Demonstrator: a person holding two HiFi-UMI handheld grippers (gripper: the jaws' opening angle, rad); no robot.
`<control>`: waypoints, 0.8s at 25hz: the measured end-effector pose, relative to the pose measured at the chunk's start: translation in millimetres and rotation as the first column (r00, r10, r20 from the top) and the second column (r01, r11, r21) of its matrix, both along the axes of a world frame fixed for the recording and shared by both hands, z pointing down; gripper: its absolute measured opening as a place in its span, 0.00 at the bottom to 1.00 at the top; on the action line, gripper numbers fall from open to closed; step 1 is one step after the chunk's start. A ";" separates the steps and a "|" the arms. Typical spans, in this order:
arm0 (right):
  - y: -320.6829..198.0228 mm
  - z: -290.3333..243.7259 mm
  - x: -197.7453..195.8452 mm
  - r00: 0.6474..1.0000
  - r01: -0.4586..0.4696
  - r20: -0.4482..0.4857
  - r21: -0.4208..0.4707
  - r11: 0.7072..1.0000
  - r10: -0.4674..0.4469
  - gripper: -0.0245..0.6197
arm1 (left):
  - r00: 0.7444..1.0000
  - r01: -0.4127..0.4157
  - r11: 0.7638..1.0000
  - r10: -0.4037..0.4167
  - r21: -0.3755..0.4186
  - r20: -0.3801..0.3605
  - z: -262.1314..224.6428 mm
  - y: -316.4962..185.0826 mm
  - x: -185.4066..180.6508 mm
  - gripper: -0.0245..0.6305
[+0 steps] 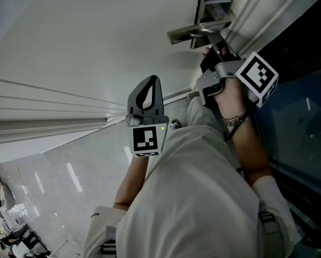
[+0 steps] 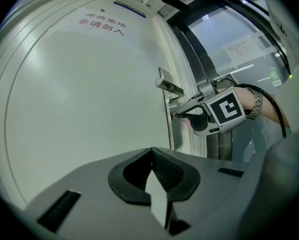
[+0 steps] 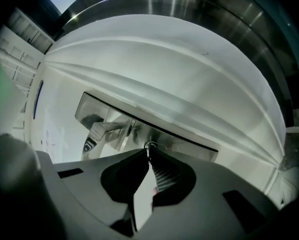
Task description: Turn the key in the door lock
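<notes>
The right hand-held gripper (image 3: 149, 154) clenches the key (image 3: 149, 149) in the door lock (image 3: 152, 144) at frame centre; the left hand-held gripper (image 2: 152, 154) hangs closed, empty

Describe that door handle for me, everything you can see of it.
The door handle is a straight, flat-sided lever of brushed silvery metal, sticking out from a long metal plate on the white door. It sits above the spot where the right gripper, jaws shut, meets the plate at the lock. Nothing touches the lever itself.
</notes>
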State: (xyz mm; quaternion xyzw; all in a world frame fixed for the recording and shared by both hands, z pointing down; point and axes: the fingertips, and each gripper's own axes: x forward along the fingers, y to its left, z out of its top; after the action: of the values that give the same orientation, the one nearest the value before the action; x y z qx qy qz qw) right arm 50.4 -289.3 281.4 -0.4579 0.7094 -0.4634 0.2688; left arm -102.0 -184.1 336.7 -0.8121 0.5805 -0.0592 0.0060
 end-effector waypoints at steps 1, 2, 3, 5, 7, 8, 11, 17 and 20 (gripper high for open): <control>-0.5 0.0 0.0 1.000 0.006 -0.013 0.009 1.000 -0.006 0.06 | 1.000 -0.001 1.000 0.001 -0.001 0.000 0.7 -0.3 0.5 0.05; -1.3 0.0 0.3 0.999 0.016 -0.040 0.025 1.000 -0.015 0.06 | 1.000 -0.002 1.000 0.002 -0.003 0.000 1.7 -0.8 0.9 0.05; -1.9 0.4 0.7 0.997 0.029 -0.075 0.042 0.999 -0.026 0.06 | 1.000 -0.002 1.000 0.002 -0.006 0.001 3.0 -1.6 0.9 0.05; -2.0 1.2 1.1 0.991 0.052 -0.128 0.064 0.997 -0.044 0.06 | 1.000 -0.002 1.000 0.002 -0.010 0.004 4.9 -2.9 0.5 0.05; -0.7 1.5 0.8 0.985 0.073 -0.161 0.075 0.994 -0.060 0.06 | 1.000 -0.002 1.000 0.002 -0.013 0.006 5.6 -3.4 0.0 0.05; 0.6 2.0 -0.6 0.983 0.087 -0.171 0.081 0.993 -0.072 0.06 | 1.000 -0.001 1.000 0.001 -0.013 0.007 5.6 -3.4 -0.2 0.05; 6.8 8.2 -7.2 0.975 0.133 -0.192 0.091 0.987 -0.114 0.13 | 1.000 -0.001 1.000 0.002 -0.013 0.006 5.4 -4.0 0.5 0.05; 21.9 16.8 -2.6 0.903 0.162 -0.421 0.137 0.977 -0.091 0.20 | 1.000 0.001 1.000 -0.001 -0.015 0.003 6.6 -4.5 0.8 0.05; 23.6 10.7 1.5 0.781 0.194 -0.624 0.198 0.961 -0.029 0.23 | 1.000 -0.004 1.000 0.004 -0.014 0.002 7.1 -4.9 3.3 0.05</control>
State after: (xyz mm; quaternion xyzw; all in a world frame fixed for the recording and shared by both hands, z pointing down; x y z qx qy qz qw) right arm 51.9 -265.7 292.2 -0.5025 0.8370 -0.2104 0.0508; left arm -98.7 -189.0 343.7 -0.8132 0.5784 -0.0642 0.0009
